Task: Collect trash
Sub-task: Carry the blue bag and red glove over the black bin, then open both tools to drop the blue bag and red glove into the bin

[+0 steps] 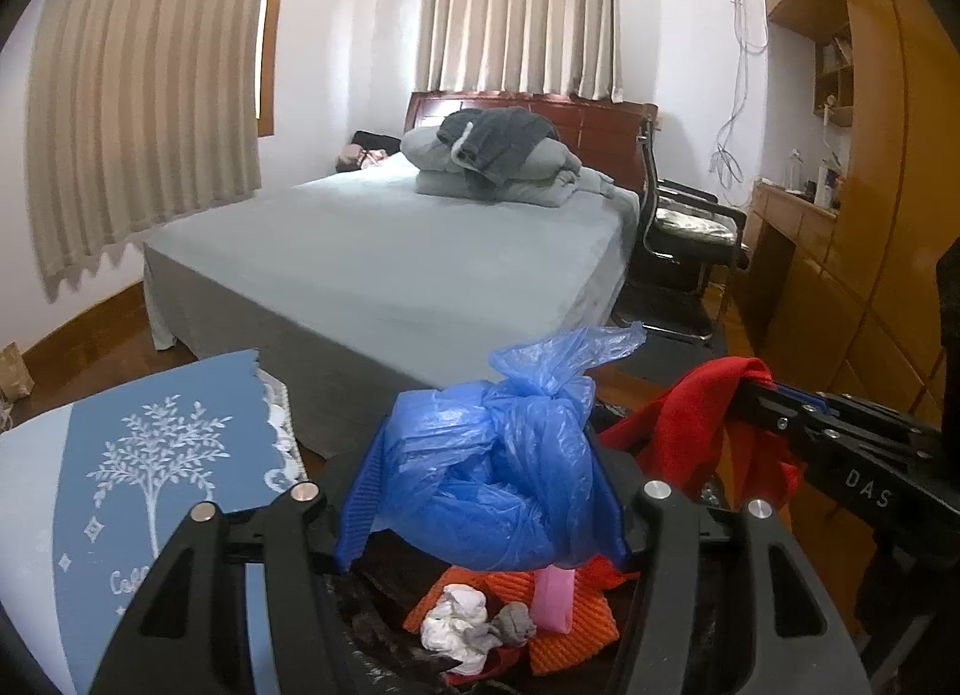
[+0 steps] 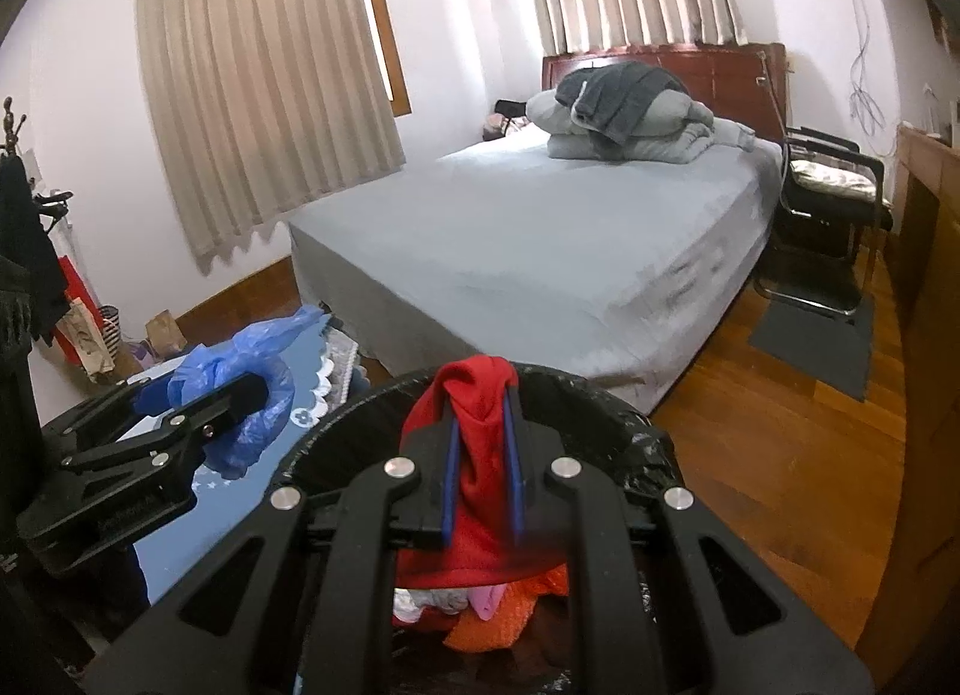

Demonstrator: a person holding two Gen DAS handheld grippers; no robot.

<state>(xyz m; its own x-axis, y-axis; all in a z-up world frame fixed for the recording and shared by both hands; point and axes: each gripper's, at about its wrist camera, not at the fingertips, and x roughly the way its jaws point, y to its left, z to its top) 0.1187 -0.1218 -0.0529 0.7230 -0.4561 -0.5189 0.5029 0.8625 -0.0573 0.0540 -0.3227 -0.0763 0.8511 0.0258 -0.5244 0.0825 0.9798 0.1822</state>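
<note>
My left gripper [image 1: 480, 485] is shut on a crumpled blue plastic bag [image 1: 510, 455] and holds it over the black-lined trash bin [image 2: 600, 389]. My right gripper [image 2: 483, 467] is shut on a red cloth [image 2: 474, 395] and holds it over the same bin. The red cloth [image 1: 696, 425] and the right gripper also show at the right of the left wrist view. The blue bag [image 2: 252, 389] in the left gripper shows at the left of the right wrist view. In the bin lie orange netting [image 1: 564, 623], a pink piece [image 1: 555, 599] and white crumpled tissue [image 1: 456, 629].
A table with a blue tree-print cloth [image 1: 120, 485] stands left of the bin. A grey bed [image 1: 390, 251] with folded bedding lies ahead. A black chair [image 1: 684, 239] and wooden cabinets [image 1: 840, 275] are at the right. Paper bags [image 2: 90, 335] stand by the left wall.
</note>
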